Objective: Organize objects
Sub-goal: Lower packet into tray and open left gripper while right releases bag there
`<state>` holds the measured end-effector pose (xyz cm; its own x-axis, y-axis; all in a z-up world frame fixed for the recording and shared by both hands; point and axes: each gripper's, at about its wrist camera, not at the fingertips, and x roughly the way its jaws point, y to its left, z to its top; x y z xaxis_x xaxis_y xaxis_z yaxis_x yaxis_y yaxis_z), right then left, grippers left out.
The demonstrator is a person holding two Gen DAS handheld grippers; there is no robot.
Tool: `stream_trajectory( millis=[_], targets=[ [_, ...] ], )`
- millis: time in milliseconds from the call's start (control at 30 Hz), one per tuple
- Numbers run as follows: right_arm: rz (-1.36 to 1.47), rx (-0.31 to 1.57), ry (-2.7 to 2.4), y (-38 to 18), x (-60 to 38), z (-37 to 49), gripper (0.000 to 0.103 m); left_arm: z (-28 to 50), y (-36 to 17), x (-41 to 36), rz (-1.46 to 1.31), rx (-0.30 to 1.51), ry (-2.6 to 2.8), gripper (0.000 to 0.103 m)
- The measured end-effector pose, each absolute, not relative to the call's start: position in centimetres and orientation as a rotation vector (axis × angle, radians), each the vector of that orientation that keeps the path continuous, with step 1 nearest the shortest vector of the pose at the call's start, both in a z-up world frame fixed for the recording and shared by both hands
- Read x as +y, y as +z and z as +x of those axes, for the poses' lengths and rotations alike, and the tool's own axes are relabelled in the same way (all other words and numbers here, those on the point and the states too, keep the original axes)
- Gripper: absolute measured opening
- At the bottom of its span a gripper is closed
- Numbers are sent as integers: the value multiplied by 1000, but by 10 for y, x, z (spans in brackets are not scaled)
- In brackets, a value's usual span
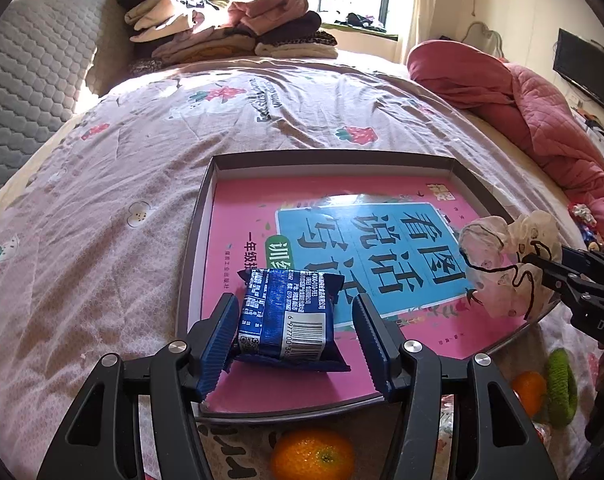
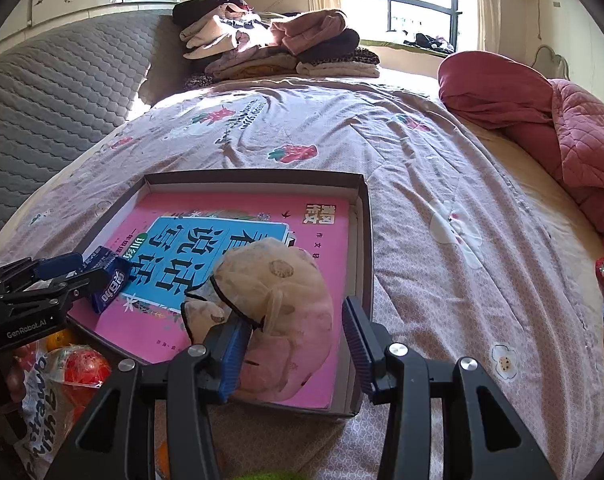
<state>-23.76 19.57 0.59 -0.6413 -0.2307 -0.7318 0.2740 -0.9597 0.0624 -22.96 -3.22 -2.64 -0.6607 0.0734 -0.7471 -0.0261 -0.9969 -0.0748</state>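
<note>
Book, snack packet, pouch in tray

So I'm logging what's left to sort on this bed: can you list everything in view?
shallow cardboard tray: one, grey, on the bedspread
pink picture book: one, lying flat in the tray
blue foil snack packet: one, on the book, between the left jaws
sheer cream drawstring pouch: one, on the book, between the right jaws
oranges: two, on the bed in front of the tray
green knitted band: one, beside an orange
folded clothes: one pile, far end of the bed
red quilt: one, bunched at right
left gripper: black, blue pads, open
right gripper: black, blue pads, open
</note>
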Motion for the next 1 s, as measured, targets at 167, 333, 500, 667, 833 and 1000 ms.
stream_trajectory(
  millis=[167,333,500,667,833,1000],
  targets=[
    [1120,16,-2614,16,199,-233,46,-227,-22,-33,-1257,-101,2814,61],
    [1127,-7,-2606,17,201,-235,47,-225,-22,-29,-1254,-92,2805,61],
    [1138,-28,-2618,13,205,-239,47,-223,-20,-26,-1245,-84,2802,61],
    [1040,33,-2703,21,205,-237,47,-221,-17,-26,-1238,-83,2805,61],
    [1004,16,-2700,26,205,-235,47,-220,-15,-26,-1228,-90,2811,61],
    [950,17,-2702,31,205,-233,47,-219,-12,-26,-1219,-96,2811,61]
  ],
)
